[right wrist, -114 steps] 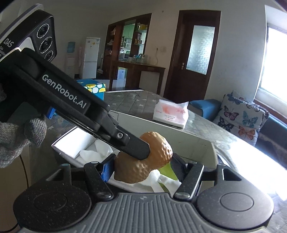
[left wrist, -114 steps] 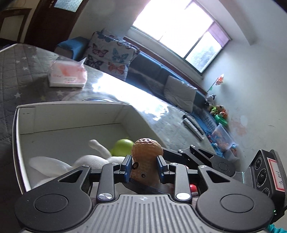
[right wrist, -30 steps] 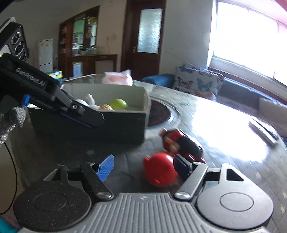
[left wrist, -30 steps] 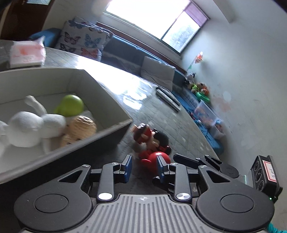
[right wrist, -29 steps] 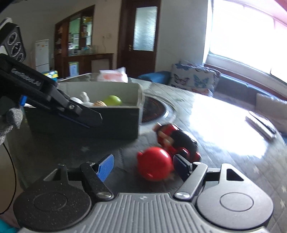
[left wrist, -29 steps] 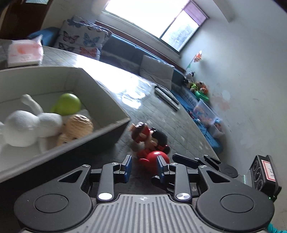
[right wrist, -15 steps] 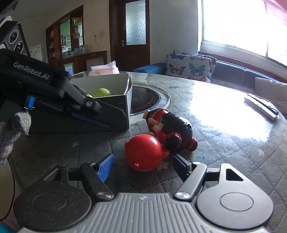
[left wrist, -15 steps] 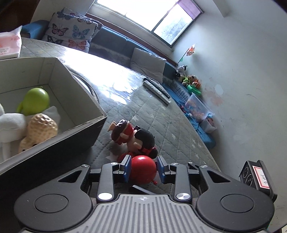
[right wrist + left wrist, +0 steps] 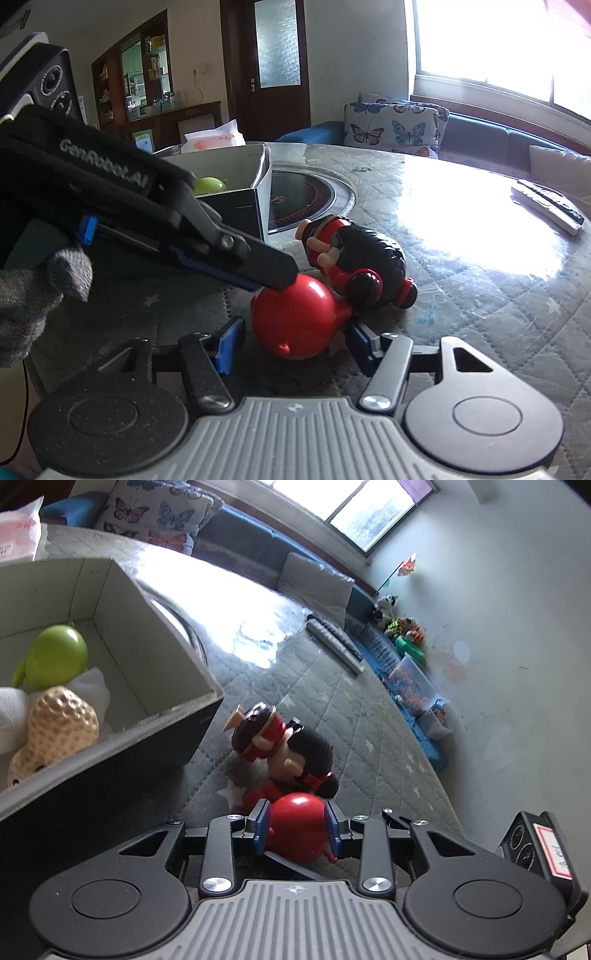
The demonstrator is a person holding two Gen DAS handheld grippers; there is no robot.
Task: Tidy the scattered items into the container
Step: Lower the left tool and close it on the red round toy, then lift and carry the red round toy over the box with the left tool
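Observation:
A red ball-shaped toy [image 9: 298, 824] lies on the quilted table between the fingers of my left gripper [image 9: 295, 827], whose pads touch its sides. It also shows in the right wrist view [image 9: 297, 320], between the open fingers of my right gripper [image 9: 295, 341], which stand apart from it. A red and black doll [image 9: 286, 747] lies just behind it, also in the right wrist view [image 9: 360, 258]. The open box [image 9: 155, 716] at the left holds a peanut toy [image 9: 55, 731], a green toy [image 9: 55, 659] and a white soft toy [image 9: 11, 716].
A tissue pack [image 9: 18, 535] lies beyond the box. Remote controls [image 9: 548, 206] lie on the far side of the table. A round hotplate [image 9: 303, 201] is set in the table beside the box. The sofa and floor toys lie past the table edge.
Both grippers moved from the box to the red toy. The peanut toy, earlier held by my left gripper, lies in the box. My left fingers now sit around the red toy.

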